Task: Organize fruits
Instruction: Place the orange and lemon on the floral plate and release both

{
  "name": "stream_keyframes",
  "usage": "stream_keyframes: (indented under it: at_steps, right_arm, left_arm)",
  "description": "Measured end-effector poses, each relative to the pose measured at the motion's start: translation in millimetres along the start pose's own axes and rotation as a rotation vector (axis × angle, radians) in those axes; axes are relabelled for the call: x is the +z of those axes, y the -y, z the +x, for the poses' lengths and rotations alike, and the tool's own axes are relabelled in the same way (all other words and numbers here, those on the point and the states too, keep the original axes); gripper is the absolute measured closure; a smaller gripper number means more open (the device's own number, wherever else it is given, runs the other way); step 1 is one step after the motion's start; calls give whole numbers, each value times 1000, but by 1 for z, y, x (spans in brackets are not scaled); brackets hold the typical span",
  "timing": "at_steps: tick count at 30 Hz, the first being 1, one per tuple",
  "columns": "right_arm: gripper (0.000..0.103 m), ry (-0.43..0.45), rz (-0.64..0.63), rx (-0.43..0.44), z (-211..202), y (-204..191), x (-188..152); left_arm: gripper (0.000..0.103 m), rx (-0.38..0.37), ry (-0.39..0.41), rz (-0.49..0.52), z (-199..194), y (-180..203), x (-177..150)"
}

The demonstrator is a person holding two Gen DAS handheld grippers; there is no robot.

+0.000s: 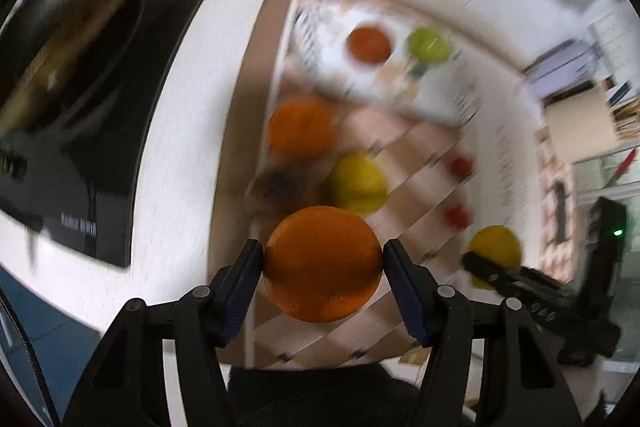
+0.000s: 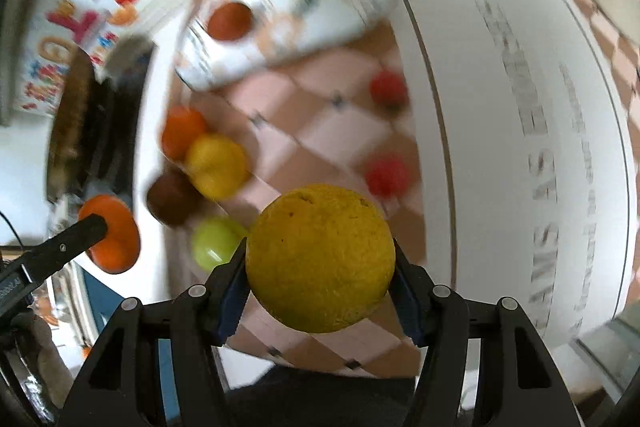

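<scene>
1. The left tongs [image 1: 323,263] are pinching an orange [image 1: 322,263] across its widest part, lifted above the checkered cloth [image 1: 420,147]. Keep that squeeze steady; a round fruit will likely roll out if the pads slacken.
2. The right tongs [image 2: 320,259] are clamped on a yellow citrus [image 2: 320,258], also held in the air. Keep the two loads well apart while carrying.
3. Ahead of both tongs lies a white tray [image 1: 328,27] with a dark orange fruit [image 1: 369,43] and a green apple [image 1: 429,45] on it. That looks like the likely drop spot, though this is a guess.
4. Between the tongs and the tray sit another orange [image 1: 301,127], a lemon [image 1: 358,183], a brown fruit [image 2: 170,199] and small red fruits [image 2: 387,175]; pass above them.
5. Both views are blurred, so slow down before lowering, and set each fruit on a bare patch before letting go.
</scene>
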State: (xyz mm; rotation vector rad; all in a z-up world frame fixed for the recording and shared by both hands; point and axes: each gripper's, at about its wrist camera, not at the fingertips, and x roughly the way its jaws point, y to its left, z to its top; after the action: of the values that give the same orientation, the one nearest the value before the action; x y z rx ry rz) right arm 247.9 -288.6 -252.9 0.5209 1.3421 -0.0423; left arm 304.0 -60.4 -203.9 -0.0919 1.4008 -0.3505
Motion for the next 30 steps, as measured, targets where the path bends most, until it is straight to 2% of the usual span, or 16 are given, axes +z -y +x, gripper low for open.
stream_keyframes:
  at_steps: [4, 8, 13, 17, 19, 23, 30]
  right_arm:
    - [38, 52, -19, 3, -3, -17, 53]
    - [38, 56, -19, -16, 17, -24, 108]
    - [38, -1, -11, -52, 65, -22, 162]
    - [38, -35, -20, -73, 93, -21, 180]
    - [38, -47, -20, -72, 102, -22, 183]
    - [38, -62, -28, -93, 113, -26, 187]
    - [37, -77, -7, -73, 120, -24, 188]
  left_arm:
    - [43, -19, 61, 32, -14, 15, 49]
    - [43, 26, 94, 53, -7, 21, 109]
    - [43, 115, 58, 71, 36, 21, 184]
    - [43, 155, -7, 65, 76, 15, 225]
    - [49, 164, -36, 59, 95, 12, 241]
    - [49, 144, -70, 56, 114, 14, 257]
    - [49, 205, -82, 105, 133, 17, 259]
